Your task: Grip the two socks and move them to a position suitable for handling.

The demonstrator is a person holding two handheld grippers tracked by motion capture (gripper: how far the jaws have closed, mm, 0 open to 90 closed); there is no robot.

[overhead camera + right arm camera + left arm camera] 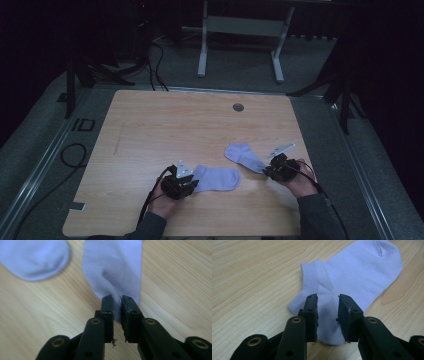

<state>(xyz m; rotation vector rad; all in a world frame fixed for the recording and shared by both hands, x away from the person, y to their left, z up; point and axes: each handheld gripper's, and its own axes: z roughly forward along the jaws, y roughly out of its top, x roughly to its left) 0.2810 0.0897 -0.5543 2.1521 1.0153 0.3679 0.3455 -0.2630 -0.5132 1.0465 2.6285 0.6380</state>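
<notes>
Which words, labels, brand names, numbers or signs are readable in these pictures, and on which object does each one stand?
"ID": dark letters on the grey floor left of the light wooden table, in the high view.
No other text is readable. The two pale lilac ankle socks, one at the left gripper and one at the right gripper, carry no visible label or brand.

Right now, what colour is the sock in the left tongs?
Plain pale lilac sock; left gripper view.
</notes>
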